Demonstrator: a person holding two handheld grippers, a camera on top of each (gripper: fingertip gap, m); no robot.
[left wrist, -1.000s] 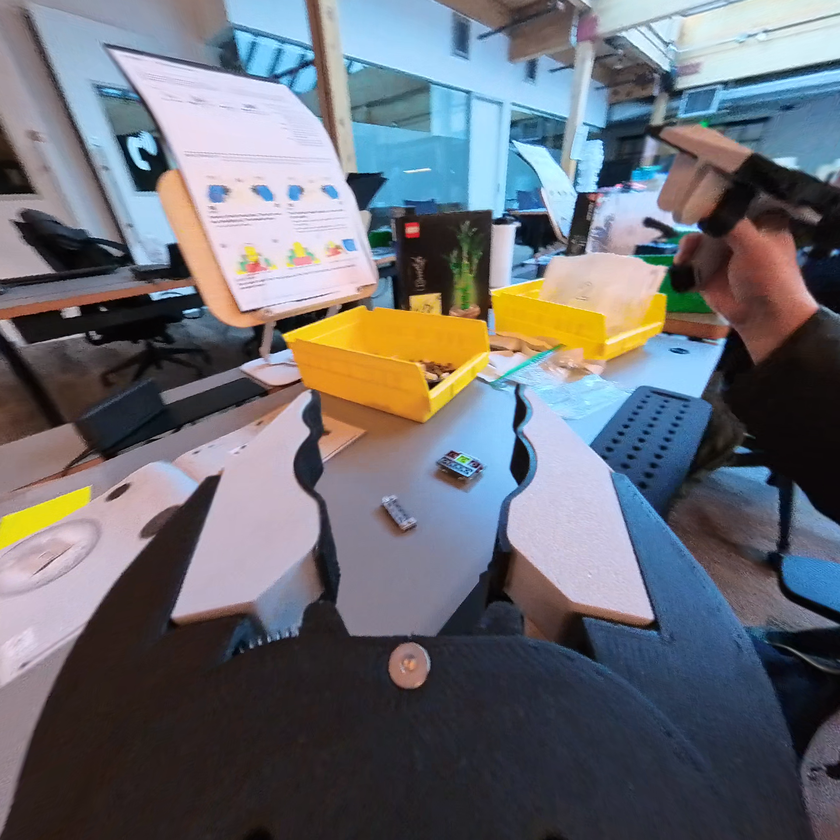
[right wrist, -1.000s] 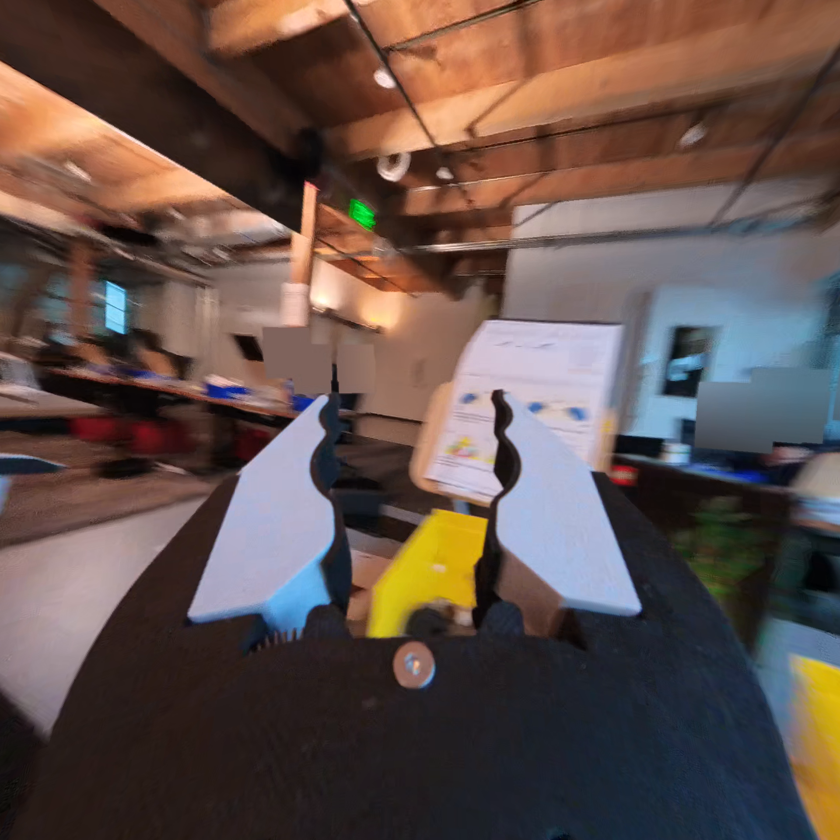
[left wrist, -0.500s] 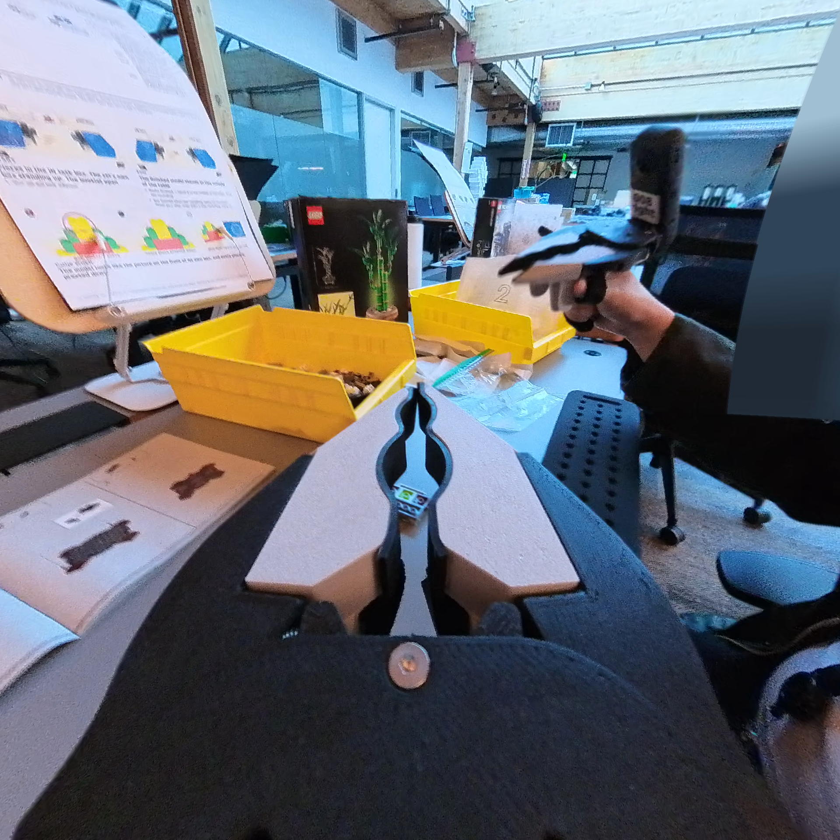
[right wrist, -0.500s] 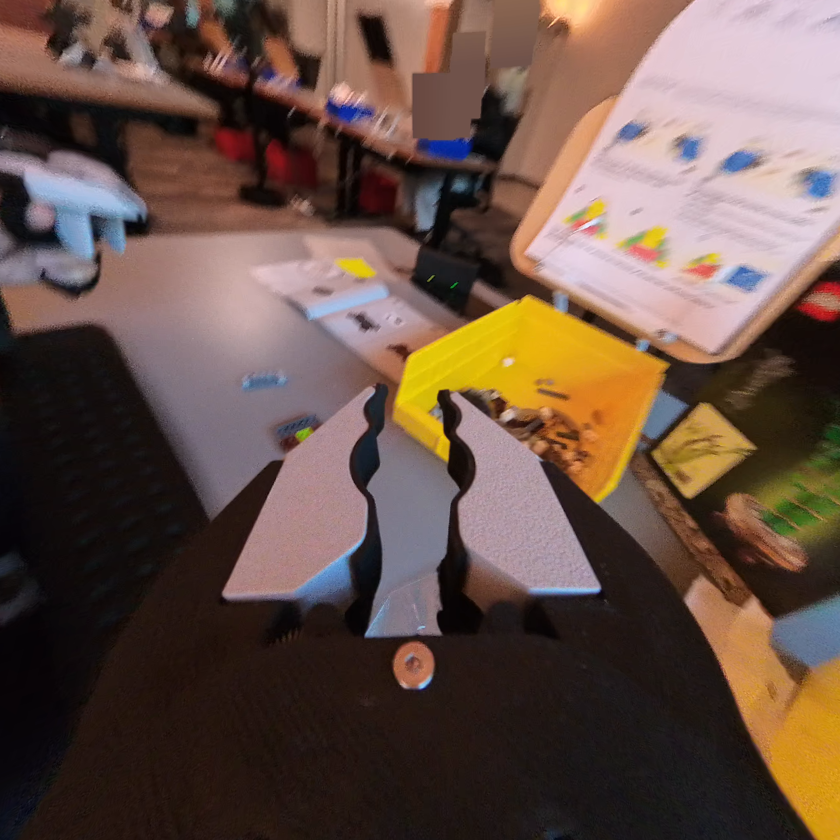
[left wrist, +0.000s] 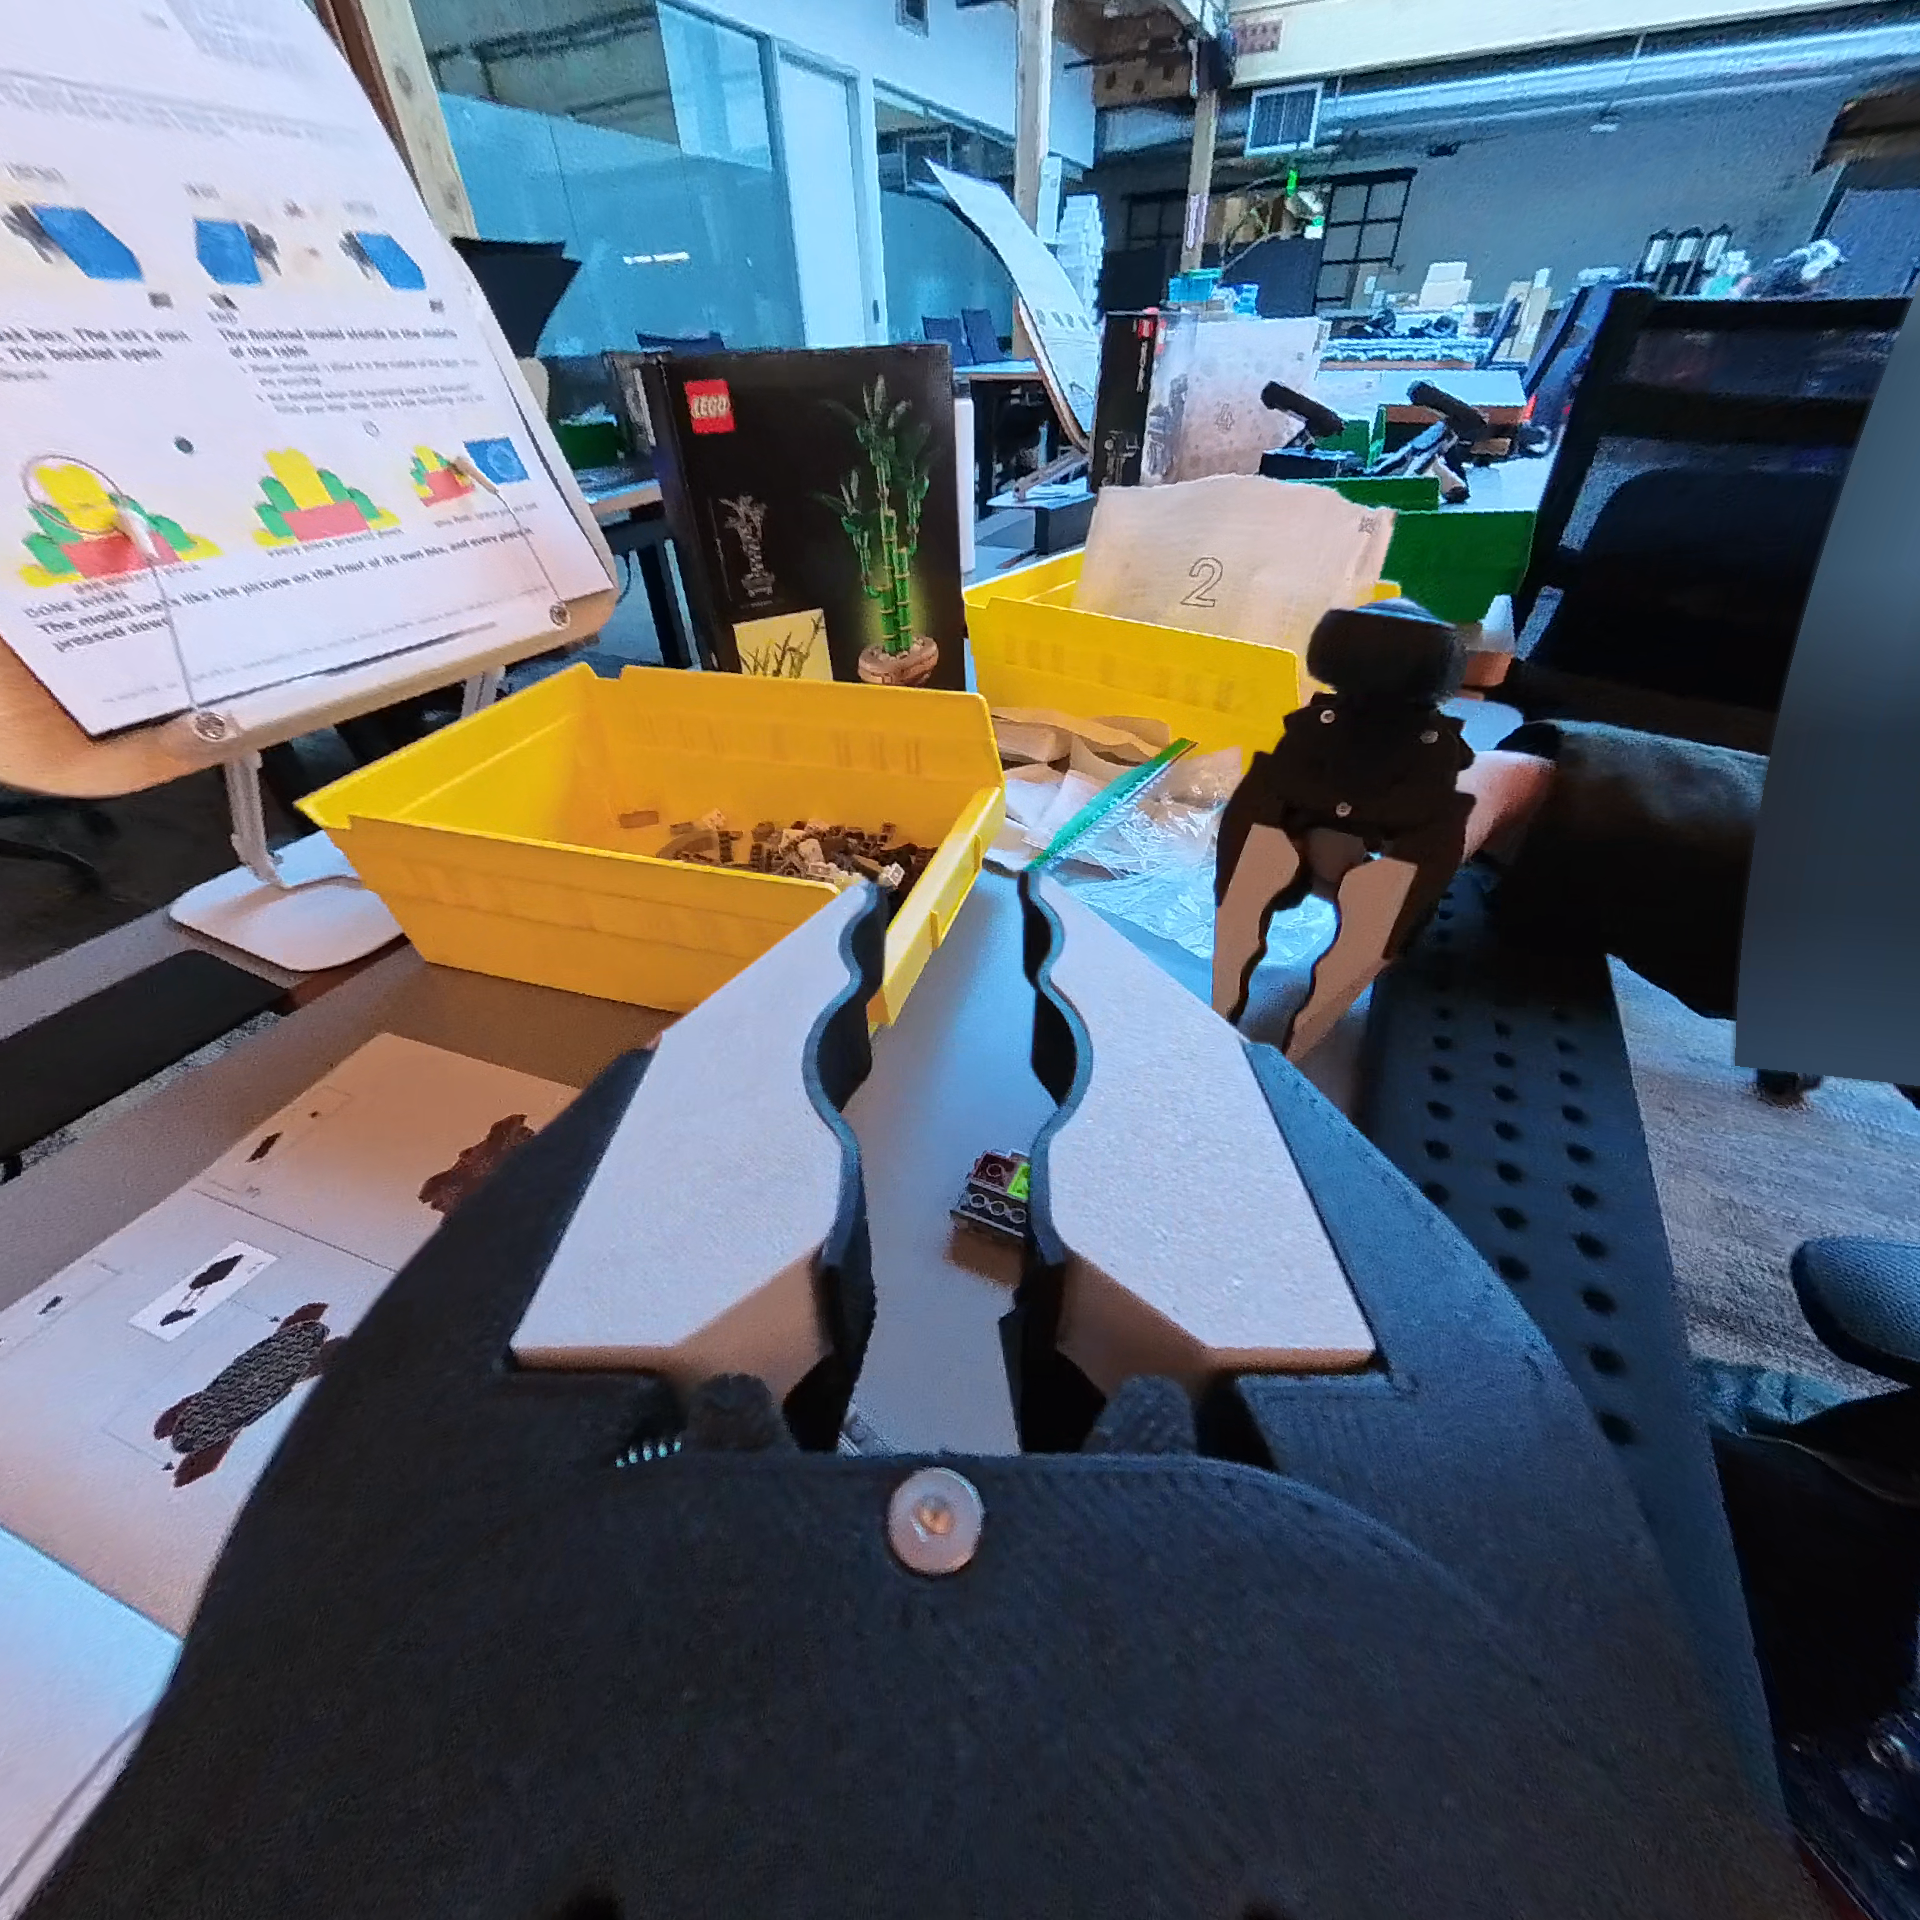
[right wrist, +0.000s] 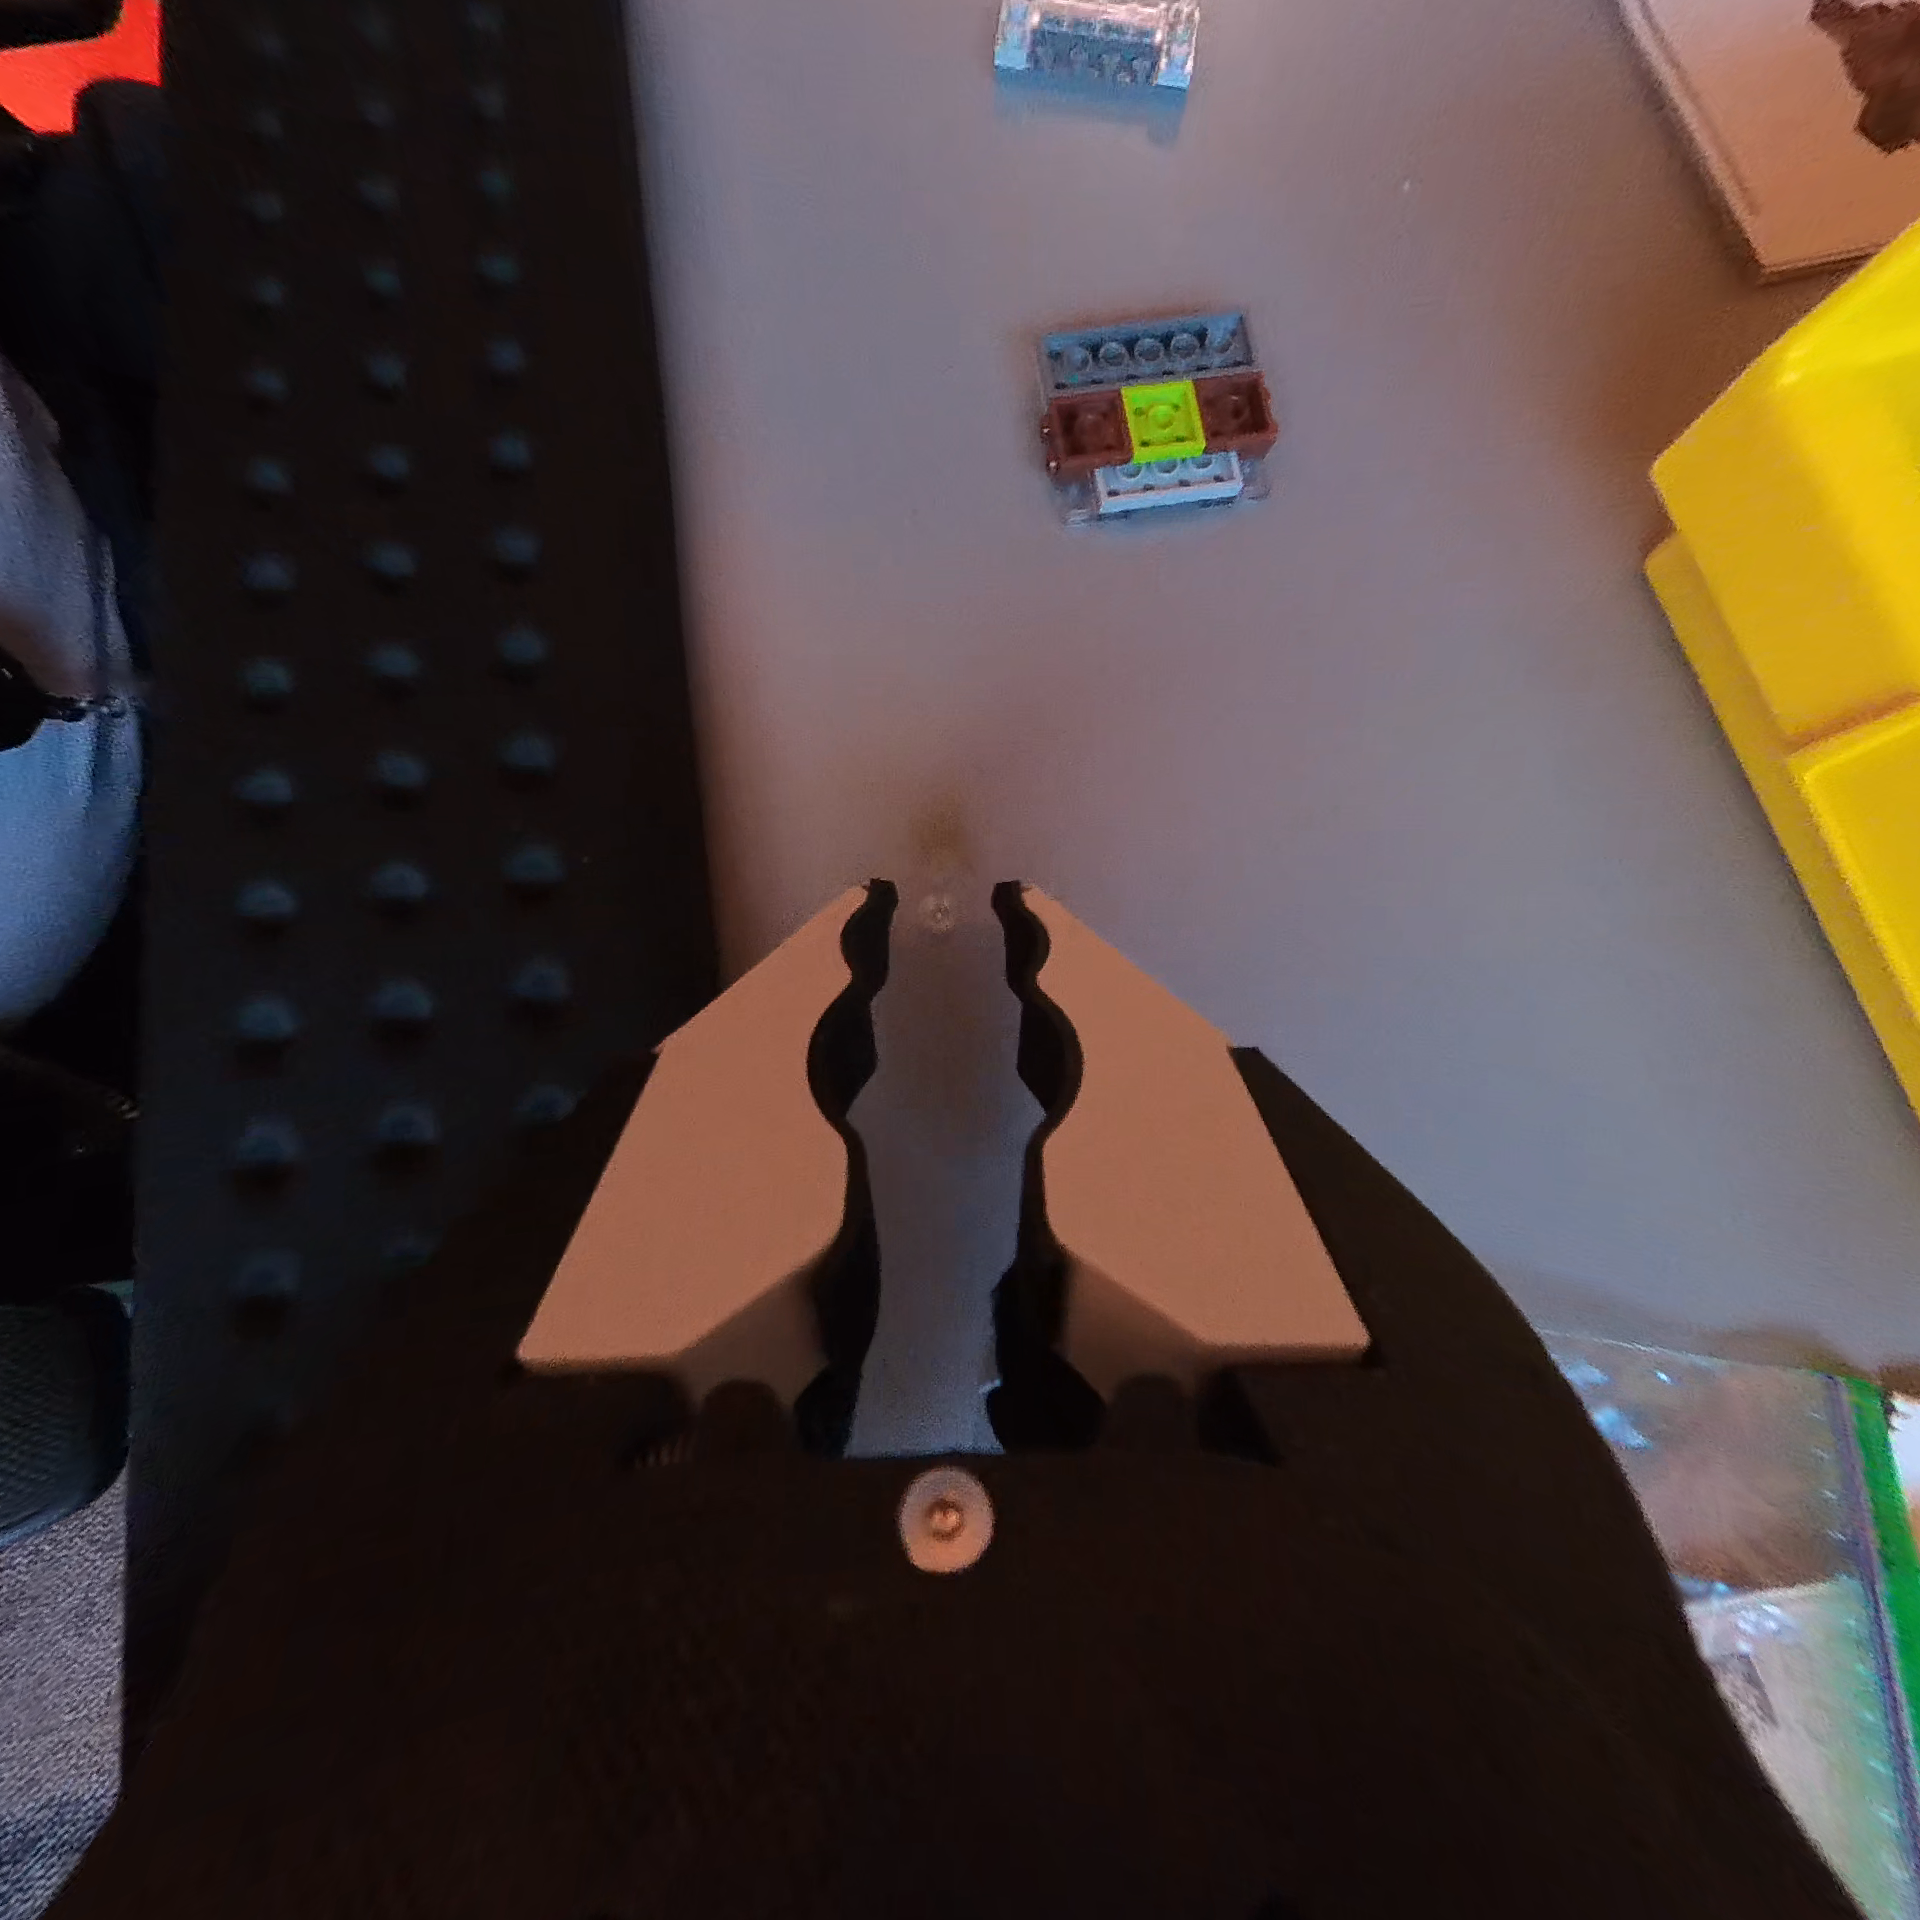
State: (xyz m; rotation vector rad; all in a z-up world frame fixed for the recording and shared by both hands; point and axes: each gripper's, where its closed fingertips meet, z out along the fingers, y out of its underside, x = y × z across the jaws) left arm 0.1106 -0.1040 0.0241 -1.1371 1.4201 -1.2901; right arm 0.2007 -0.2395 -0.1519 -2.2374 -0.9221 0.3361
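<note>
A small brick assembly (left wrist: 995, 1187) with brown, lime and grey parts lies on the grey table (left wrist: 940, 1049). In the left wrist view it shows low between the fingers of my left gripper (left wrist: 952, 891), close to the right finger. That gripper is open and empty. My right gripper (right wrist: 941, 891) points straight down at the table, open, with a tiny clear round stud (right wrist: 940, 912) lying between its tips. The assembly (right wrist: 1153, 426) lies farther ahead of it, and a grey plate (right wrist: 1096, 42) beyond that. The right gripper (left wrist: 1263, 1029) also shows in the left wrist view, tips near the table.
A yellow bin (left wrist: 665, 831) of small dark bricks stands behind, also at the right in the right wrist view (right wrist: 1818, 623). An instruction sheet on a stand (left wrist: 260, 416), a black box (left wrist: 821, 520), a second yellow bin (left wrist: 1122, 655), plastic bags (left wrist: 1132, 852), an open booklet (left wrist: 312, 1226) and a black perforated chair part (right wrist: 395, 623) surround the spot. About 25 centimeters separates my left fingertips from my right. Both grippers' tips are roughly 20 centimeters from the grey plate (right wrist: 1096, 42).
My left gripper closed almost fully, then opened again, closer to the assembly. My right gripper swung down from high in the air to point at the table.
</note>
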